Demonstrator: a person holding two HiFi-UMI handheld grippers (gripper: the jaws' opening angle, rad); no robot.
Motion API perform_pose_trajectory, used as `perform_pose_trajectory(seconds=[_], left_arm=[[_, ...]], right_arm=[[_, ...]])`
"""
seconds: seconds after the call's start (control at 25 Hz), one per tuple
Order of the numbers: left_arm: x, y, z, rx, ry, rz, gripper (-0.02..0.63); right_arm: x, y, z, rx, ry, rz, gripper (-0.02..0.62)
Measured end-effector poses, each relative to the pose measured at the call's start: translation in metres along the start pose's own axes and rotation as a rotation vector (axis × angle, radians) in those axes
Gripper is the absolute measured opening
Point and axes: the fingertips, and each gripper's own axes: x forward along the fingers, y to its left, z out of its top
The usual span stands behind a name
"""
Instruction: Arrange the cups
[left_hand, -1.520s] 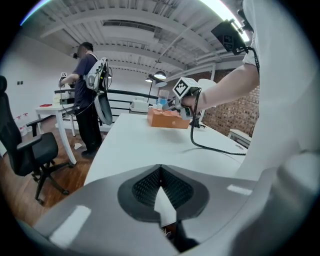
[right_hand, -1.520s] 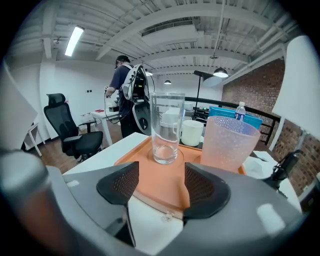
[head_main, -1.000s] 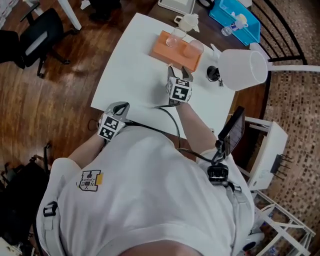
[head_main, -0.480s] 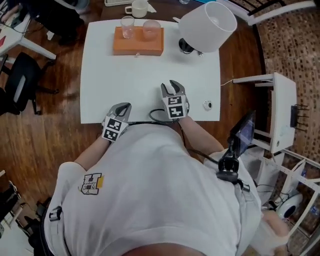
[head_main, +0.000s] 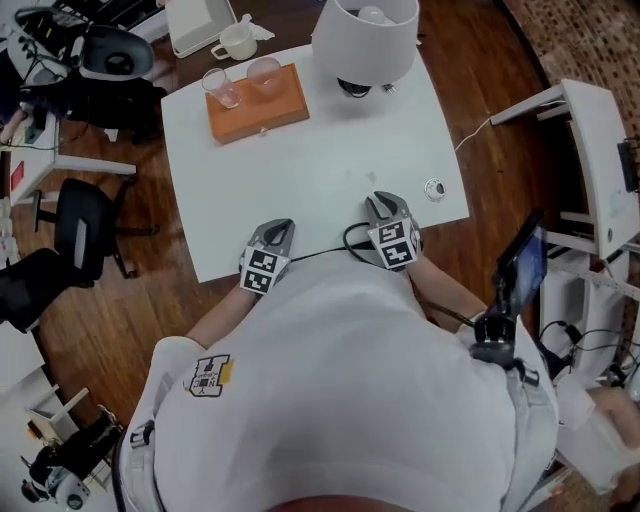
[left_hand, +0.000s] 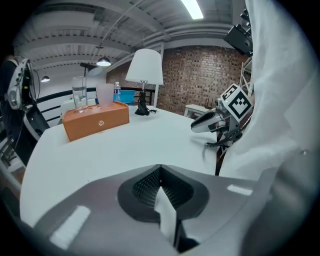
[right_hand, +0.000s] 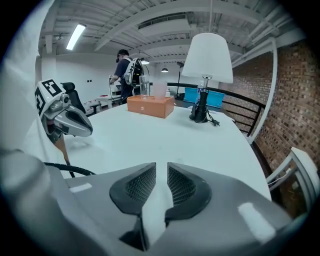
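A clear glass (head_main: 217, 86) and a pinkish cup (head_main: 263, 72) stand side by side on an orange box (head_main: 256, 110) at the far left of the white table (head_main: 320, 170). Both grippers hover at the table's near edge, far from the cups. My left gripper (head_main: 279, 230) is shut with nothing in it. My right gripper (head_main: 384, 204) has just been closing; a narrow gap remains and nothing is between its pads. In the right gripper view the box (right_hand: 150, 106), glass (right_hand: 144, 86) and cup (right_hand: 160, 89) sit far ahead. The left gripper view shows the box (left_hand: 95, 120) off to the left.
A white-shaded lamp (head_main: 365, 38) stands at the table's far edge, right of the box. A small round object (head_main: 434, 189) lies near the right edge. A white mug (head_main: 235, 42) and a tray sit beyond the table. Office chairs stand left; a white chair (head_main: 590, 150) stands right.
My right gripper has drawn back from close to the orange box to the table's near edge, and its jaws have narrowed. The left gripper stays at the near edge. The head view has swung round.
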Motion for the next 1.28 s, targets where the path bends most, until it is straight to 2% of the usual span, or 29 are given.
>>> perform_pose_trajectory(seconds=[0.16, 0.32, 0.44, 0.6, 0.8, 0.92, 1.08, 1.28], left_arm=[[0.005, -0.003, -0.003, 0.028, 0.066, 0.000, -0.002], [0.021, -0.016, 0.006, 0.048, 0.079, 0.002, -0.002], [0.026, -0.029, 0.010, 0.084, 0.088, -0.013, -0.002], [0.042, -0.051, 0.026, 0.049, 0.069, -0.021, -0.002], [0.054, -0.060, 0.033, 0.061, 0.088, -0.017, -0.002], [0.062, -0.062, 0.038, 0.064, 0.091, -0.011, -0.002], [0.061, -0.055, 0.032, 0.132, 0.106, 0.003, -0.002], [0.059, -0.058, 0.039, 0.126, 0.102, -0.004, -0.002]], right_arm=[[-0.003, -0.010, -0.003, -0.001, 0.005, 0.011, 0.032], [0.000, -0.020, -0.009, -0.034, 0.016, 0.041, 0.000], [0.002, -0.014, -0.015, -0.046, 0.020, 0.085, -0.002], [0.008, -0.019, -0.009, -0.087, 0.001, 0.134, -0.002], [0.006, -0.025, -0.011, -0.091, -0.002, 0.166, -0.002], [0.007, -0.035, -0.013, -0.083, -0.005, 0.171, -0.002], [0.008, -0.037, -0.013, -0.070, -0.009, 0.168, -0.002], [0.010, -0.040, -0.007, -0.081, -0.019, 0.177, -0.002]])
